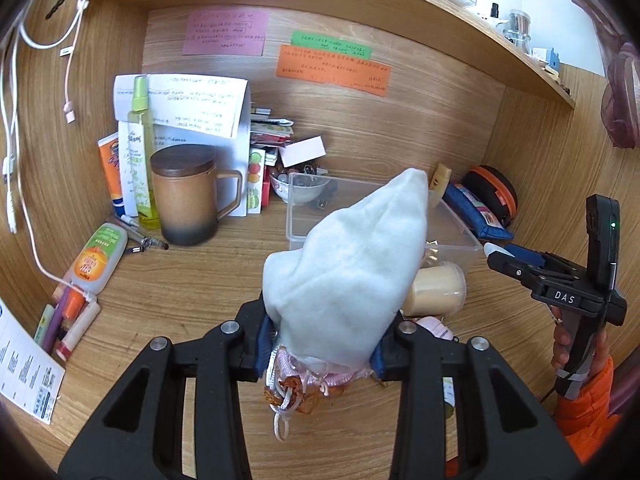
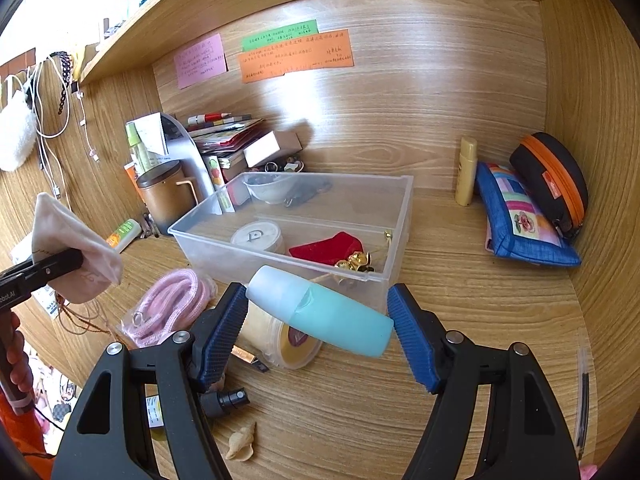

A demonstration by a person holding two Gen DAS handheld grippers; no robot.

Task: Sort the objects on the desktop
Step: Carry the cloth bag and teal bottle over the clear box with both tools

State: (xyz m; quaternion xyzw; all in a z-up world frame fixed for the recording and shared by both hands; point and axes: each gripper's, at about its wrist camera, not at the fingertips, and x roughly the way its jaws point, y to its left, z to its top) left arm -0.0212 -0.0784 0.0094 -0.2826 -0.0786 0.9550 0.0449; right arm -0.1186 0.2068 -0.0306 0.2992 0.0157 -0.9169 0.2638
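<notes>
Presently the left gripper (image 1: 322,344) is clenched on a white cloth pouch (image 1: 352,264), its blue pads pressing the pouch's gathered neck from both sides; the pouch stands up from the jaws and, in the left wrist view, hides part of the clear plastic box (image 1: 298,216). From the right wrist view the same pouch (image 2: 74,248) is seen held off the desk, to the left of the box (image 2: 400,208) and apart from it.

The right gripper (image 2: 316,328) has a teal bottle with a frosted cap (image 2: 320,312) lying slantwise between its blue fingers (image 2: 412,336). The cap end touches the left pad and the base end meets the right pad, so the jaws appear closed on it, though spread wide. The bottle sits just in front of the box's near wall, above a round yellow container (image 2: 290,344).

Inside the box lie a round white tin (image 2: 256,236), a red velvet pouch (image 2: 326,248) and a gold ornament (image 2: 358,262).

To the left of the box, on the wooden desk (image 2: 460,280), rests a pink cord in a plastic bag (image 2: 168,308). To the right of the box stand a small yellow bottle (image 2: 466,172), a blue patchwork pouch (image 2: 520,216) and a black case with an orange zip (image 2: 554,176). Behind the box's left end stands a lidded brown mug (image 1: 188,196).
</notes>
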